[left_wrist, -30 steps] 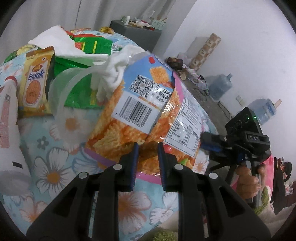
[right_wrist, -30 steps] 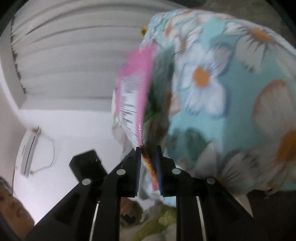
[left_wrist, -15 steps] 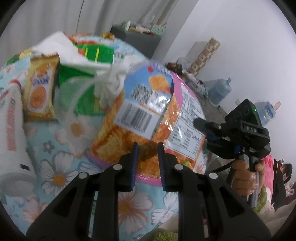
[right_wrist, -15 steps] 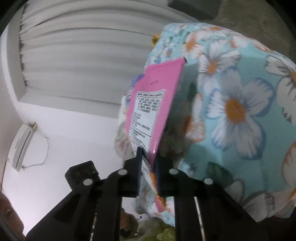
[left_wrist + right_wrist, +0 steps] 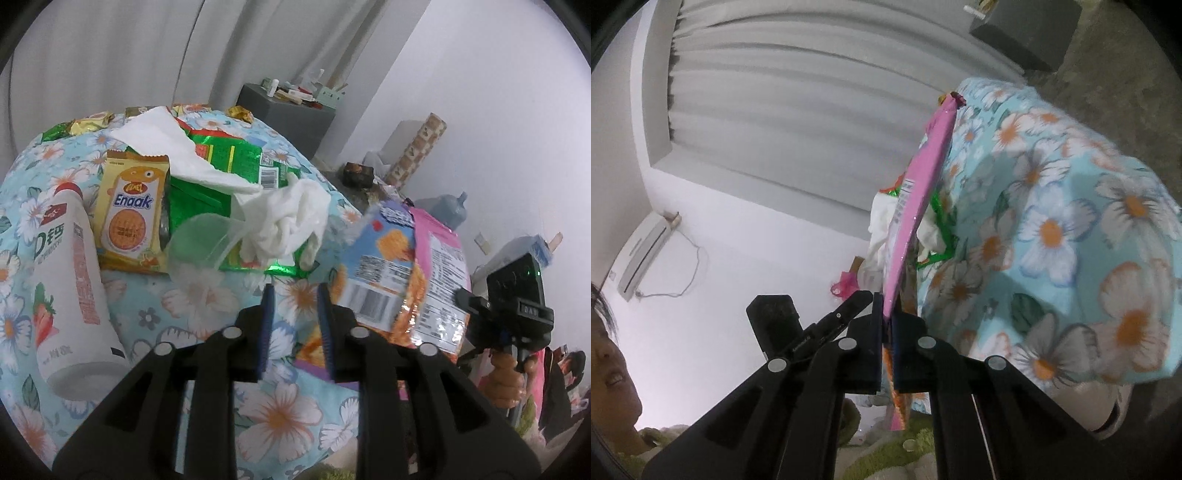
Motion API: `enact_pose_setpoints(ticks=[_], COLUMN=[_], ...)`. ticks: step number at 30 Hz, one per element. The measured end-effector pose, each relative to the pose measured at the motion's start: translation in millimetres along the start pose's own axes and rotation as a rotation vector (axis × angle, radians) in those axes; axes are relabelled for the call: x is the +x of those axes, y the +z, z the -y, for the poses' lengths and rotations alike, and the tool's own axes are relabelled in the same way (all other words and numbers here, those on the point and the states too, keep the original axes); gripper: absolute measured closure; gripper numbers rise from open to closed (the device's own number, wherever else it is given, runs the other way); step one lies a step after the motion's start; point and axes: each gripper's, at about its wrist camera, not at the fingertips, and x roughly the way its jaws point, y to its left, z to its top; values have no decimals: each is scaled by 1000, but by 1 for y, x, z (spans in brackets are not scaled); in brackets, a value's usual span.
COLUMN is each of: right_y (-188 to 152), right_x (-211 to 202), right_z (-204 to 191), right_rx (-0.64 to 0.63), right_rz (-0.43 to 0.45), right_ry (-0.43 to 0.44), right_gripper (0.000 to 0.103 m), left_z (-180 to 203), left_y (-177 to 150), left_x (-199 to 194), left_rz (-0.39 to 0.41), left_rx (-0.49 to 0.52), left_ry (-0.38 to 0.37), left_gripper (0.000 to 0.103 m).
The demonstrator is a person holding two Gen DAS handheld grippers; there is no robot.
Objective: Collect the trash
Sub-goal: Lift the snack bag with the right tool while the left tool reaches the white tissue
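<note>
Right gripper (image 5: pixel 885 332) clamps the pink edge of the snack bag (image 5: pixel 399 280), which sits lifted at the right edge of the floral-cloth table (image 5: pixel 280 410). Left gripper (image 5: pixel 294 325): jaws opening, nothing between them, over bare cloth. Clear plastic cup (image 5: pixel 201 245) lies tipped beside a crumpled tissue (image 5: pixel 284 221).

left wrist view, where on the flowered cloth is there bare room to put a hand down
Bare cloth lies at the near edge, between the white bottle and the orange snack bag, ahead of and below the opening, empty left gripper. Farther back it is crowded: yellow biscuit pack, clear cup, crumpled tissue, green wrappers.
</note>
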Motion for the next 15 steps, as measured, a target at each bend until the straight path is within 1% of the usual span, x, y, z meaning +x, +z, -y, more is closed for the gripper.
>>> enact_pose_setpoints(ticks=[2, 6, 8, 9, 12, 14, 15], right_y=[-2, 0, 1, 3, 5, 6, 6], right_x=[-9, -20, -23, -24, -23, -22, -20], right_z=[1, 2, 3, 2, 4, 3, 4], right_rx=[8, 8, 6, 6, 5, 5, 7], right_rz=[22, 59, 68, 75, 89, 93, 91], right_ry=[-6, -15, -17, -15, -14, -17, -14], right_gripper=[99, 99, 99, 99, 99, 99, 99], left_z=[2, 12, 21, 23, 31, 39, 46], left_y=[3, 14, 19, 21, 26, 26, 23], left_x=[-1, -4, -6, -6, 8, 20, 28], left_rz=[10, 44, 68, 72, 36, 11, 9], left_rx=[-1, 61, 128, 149, 224, 301, 374], left_ry=[6, 45, 94, 106, 165, 230, 284], left_gripper=[67, 65, 64, 63, 63, 63, 63])
